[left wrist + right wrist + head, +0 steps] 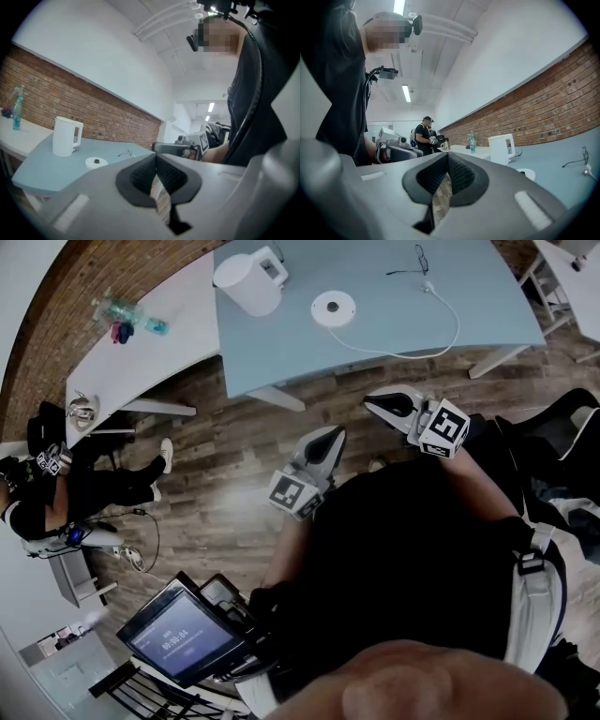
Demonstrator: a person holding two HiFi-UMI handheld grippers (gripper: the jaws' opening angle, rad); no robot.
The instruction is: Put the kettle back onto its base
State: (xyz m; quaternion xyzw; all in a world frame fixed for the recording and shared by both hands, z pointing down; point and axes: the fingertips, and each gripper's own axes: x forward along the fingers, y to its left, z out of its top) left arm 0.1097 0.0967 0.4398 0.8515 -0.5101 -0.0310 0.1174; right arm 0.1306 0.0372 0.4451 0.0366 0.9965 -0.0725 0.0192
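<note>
A white kettle (248, 282) stands on the far left corner of the blue-grey table (394, 277), beside its round white base (333, 308), not on it. The left gripper view shows the kettle (65, 136) left of the base (96, 162); the right gripper view shows the kettle (501, 149) behind the base (527, 174). Both grippers hang over the wooden floor short of the table. My left gripper (335, 435) is shut and holds nothing, as is my right gripper (372, 403). Each sees the other: the right gripper (176, 147) and the left gripper (401, 152).
A white cable (441, 320) runs from the base across the table, near a pair of glasses (419, 259). A white table (141, 352) with a spray bottle (127, 310) stands at the left. A person (56, 493) sits there. A screen (183, 638) is by my legs.
</note>
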